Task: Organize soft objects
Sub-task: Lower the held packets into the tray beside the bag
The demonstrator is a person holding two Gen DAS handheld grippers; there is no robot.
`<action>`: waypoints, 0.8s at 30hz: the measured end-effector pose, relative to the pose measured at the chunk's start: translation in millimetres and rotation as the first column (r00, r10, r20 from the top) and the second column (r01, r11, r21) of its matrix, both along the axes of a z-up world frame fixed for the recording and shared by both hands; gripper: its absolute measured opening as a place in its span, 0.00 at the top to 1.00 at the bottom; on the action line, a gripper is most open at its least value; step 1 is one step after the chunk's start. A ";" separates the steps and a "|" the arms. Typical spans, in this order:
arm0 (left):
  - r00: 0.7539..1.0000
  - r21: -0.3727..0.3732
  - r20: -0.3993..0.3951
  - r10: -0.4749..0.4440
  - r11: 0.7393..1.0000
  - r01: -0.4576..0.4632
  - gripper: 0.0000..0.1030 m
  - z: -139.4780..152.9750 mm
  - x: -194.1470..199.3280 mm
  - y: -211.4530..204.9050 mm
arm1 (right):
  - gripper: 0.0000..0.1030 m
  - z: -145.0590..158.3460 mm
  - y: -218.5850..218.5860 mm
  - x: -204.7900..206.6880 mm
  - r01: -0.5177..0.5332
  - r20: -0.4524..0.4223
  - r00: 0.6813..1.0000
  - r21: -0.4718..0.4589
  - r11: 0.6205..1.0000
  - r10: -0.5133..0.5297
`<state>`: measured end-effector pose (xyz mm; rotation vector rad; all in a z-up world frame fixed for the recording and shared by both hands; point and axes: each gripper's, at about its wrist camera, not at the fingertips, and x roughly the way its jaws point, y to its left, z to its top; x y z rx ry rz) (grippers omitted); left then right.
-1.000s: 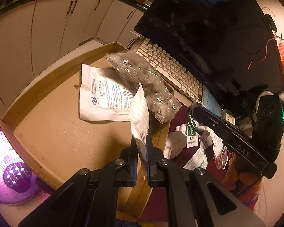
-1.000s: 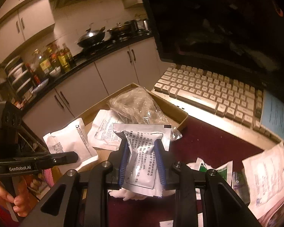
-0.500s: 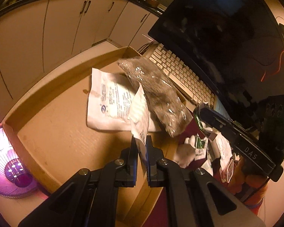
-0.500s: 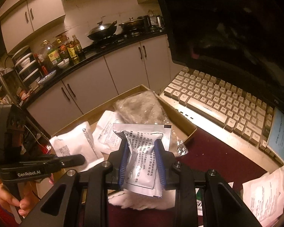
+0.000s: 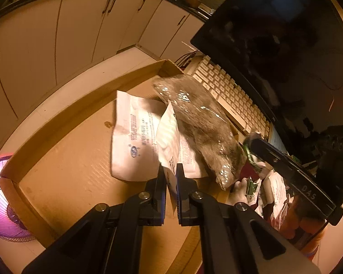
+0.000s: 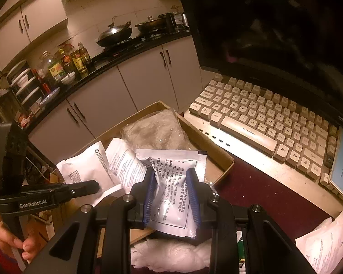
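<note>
Both our grippers tilt downward over the cardboard box [image 5: 57, 159]. Our left gripper [image 5: 170, 178] is pinched nearly closed on the edge of a white pouch [image 5: 169, 137], which stands upright above the box floor. Our right gripper [image 6: 171, 196] is narrowly clamped on a printed white sachet [image 6: 171, 175], crumpling it over the box's near wall [image 6: 226, 162]. Inside the box lie a flat white packet [image 5: 132, 141] and a clear bag [image 5: 203, 125] of greyish, perhaps fibrous stuff. A keyboard [image 6: 269, 118] sits just beside the box.
</note>
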<state>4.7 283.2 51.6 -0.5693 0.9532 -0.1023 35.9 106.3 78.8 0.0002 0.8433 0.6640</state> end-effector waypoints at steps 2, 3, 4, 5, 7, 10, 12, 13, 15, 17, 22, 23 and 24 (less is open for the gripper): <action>1.000 -0.003 0.001 0.005 1.000 -0.005 0.94 -0.8 -2.6 4.7 | 0.71 2.6 0.3 -0.7 -0.007 -0.004 1.000 0.012 1.000 0.007; 1.000 -0.004 0.001 0.006 1.000 -0.006 0.94 -1.1 -3.8 6.1 | 0.71 3.6 0.9 -1.3 -0.014 -0.005 1.000 0.017 1.000 0.014; 1.000 -0.004 0.000 0.006 1.000 -0.006 0.94 -1.4 -5.7 7.4 | 0.71 4.8 2.7 -3.5 -0.024 -0.007 1.000 0.023 0.999 0.024; 1.000 -0.003 -0.001 0.005 1.000 -0.005 0.94 -1.9 -8.5 9.6 | 0.71 5.2 5.7 -6.4 -0.039 -0.010 0.999 0.030 0.999 0.039; 1.000 -0.002 -0.005 0.008 1.000 -0.008 0.94 -3.1 -13.1 13.6 | 0.71 4.1 13.7 -11.6 -0.069 -0.018 0.997 0.038 0.997 0.070; 1.000 -0.020 -0.009 0.015 1.000 -0.015 0.94 -5.7 -23.8 21.2 | 0.71 -0.2 30.0 -20.9 -0.117 -0.028 0.993 0.037 0.992 0.118; 1.000 -0.028 -0.008 0.015 0.999 -0.016 0.94 -7.5 -29.9 23.9 | 0.71 -4.2 39.5 -24.7 -0.145 -0.034 0.989 0.031 0.989 0.146; 1.000 -0.033 -0.007 0.015 0.999 -0.015 0.94 -8.3 -33.9 25.6 | 0.71 -6.6 45.2 -26.5 -0.158 -0.040 0.986 0.027 0.987 0.159; 1.000 -0.040 -0.008 0.015 0.999 -0.015 0.93 -9.6 -36.6 27.4 | 0.71 -11.8 56.2 -29.2 -0.179 -0.046 0.983 0.011 0.984 0.180; 1.000 -0.049 -0.007 0.017 0.999 -0.017 0.93 -10.7 -39.0 30.2 | 0.71 -16.4 62.3 -30.4 -0.191 -0.046 0.981 -0.005 0.982 0.191; 1.000 -0.072 -0.007 0.019 0.997 -0.020 0.93 -14.1 -36.6 34.1 | 0.71 -27.8 79.9 -34.3 -0.213 -0.048 0.976 -0.050 0.976 0.211; 1.000 -0.076 -0.005 0.017 0.997 -0.018 0.93 -14.9 -35.0 34.9 | 0.71 -30.0 82.0 -34.5 -0.211 -0.047 0.977 -0.059 0.976 0.209; 1.000 -0.074 -0.005 0.016 0.997 -0.016 0.93 -15.5 -33.0 34.9 | 0.71 -32.7 84.5 -34.1 -0.209 -0.048 0.977 -0.070 0.975 0.206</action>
